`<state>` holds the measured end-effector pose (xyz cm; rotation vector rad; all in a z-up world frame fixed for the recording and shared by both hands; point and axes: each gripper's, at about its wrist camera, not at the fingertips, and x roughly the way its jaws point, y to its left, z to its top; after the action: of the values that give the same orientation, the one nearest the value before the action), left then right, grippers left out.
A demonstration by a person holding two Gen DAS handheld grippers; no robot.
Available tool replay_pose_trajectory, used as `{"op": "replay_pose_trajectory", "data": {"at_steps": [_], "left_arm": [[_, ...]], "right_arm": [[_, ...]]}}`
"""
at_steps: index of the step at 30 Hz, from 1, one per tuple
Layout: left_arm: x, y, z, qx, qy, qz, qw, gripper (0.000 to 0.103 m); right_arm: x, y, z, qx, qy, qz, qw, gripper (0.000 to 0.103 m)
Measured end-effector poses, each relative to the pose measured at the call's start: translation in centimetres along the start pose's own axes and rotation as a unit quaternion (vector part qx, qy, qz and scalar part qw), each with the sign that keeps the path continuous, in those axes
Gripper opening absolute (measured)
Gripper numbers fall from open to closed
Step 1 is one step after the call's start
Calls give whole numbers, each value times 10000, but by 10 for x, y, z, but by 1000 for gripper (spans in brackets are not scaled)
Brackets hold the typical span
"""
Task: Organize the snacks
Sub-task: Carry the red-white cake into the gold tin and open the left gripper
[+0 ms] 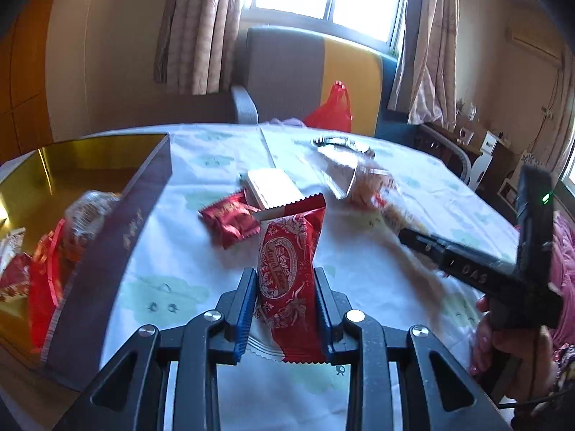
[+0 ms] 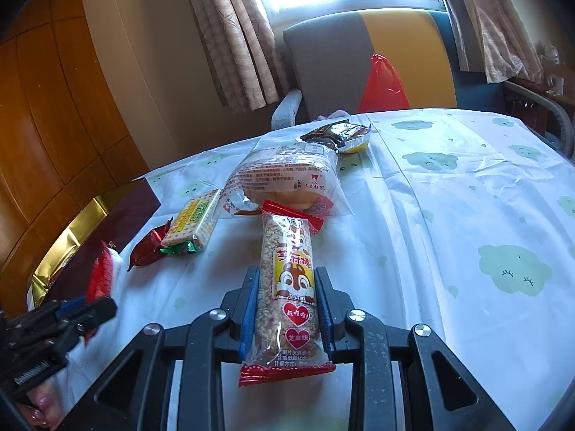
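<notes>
My left gripper (image 1: 285, 276) is shut on a red patterned snack packet (image 1: 287, 269), held above the table. My right gripper (image 2: 286, 274) is shut on a long sesame stick bar (image 2: 289, 287) with a squirrel picture. A dark box with a gold lining (image 1: 90, 165) stands at the left and holds several snacks (image 1: 46, 251). On the tablecloth lie a small red packet (image 1: 231, 221), a cracker pack (image 2: 192, 221), a bread bag (image 2: 287, 176) and a dark foil packet (image 2: 336, 134). The right gripper also shows in the left wrist view (image 1: 417, 239).
The table (image 2: 467, 197) has a white cloth with green clouds. A grey and yellow chair (image 2: 359, 61) with a red plastic bag (image 2: 382, 84) stands behind it, under a curtained window. A wooden cabinet (image 2: 46, 107) is at the left.
</notes>
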<state>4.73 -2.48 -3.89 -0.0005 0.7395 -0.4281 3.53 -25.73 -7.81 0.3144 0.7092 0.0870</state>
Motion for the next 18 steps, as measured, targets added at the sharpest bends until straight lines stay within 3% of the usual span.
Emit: {"op": "replay_pose_trajectory", "data": {"at_steps": [6, 14, 15, 16, 18], "left_arm": [[-24, 23, 15, -158, -284, 129, 9994, 31], [-46, 86, 28, -613, -415, 644, 9952, 31], [-48, 95, 29, -686, -405, 721, 9942, 29], [-50, 105, 29, -769, -414, 795, 9930, 19], [-53, 126, 30, -911, -387, 999, 9901, 18]], "right_arm": [[2, 1, 0, -17, 42, -49, 10000, 30], [5, 2, 1, -30, 98, -87, 9999, 30], [6, 2, 1, -34, 104, -95, 9999, 30], [6, 2, 0, -32, 104, -97, 9999, 30], [6, 2, 0, -43, 109, -113, 9999, 30]]}}
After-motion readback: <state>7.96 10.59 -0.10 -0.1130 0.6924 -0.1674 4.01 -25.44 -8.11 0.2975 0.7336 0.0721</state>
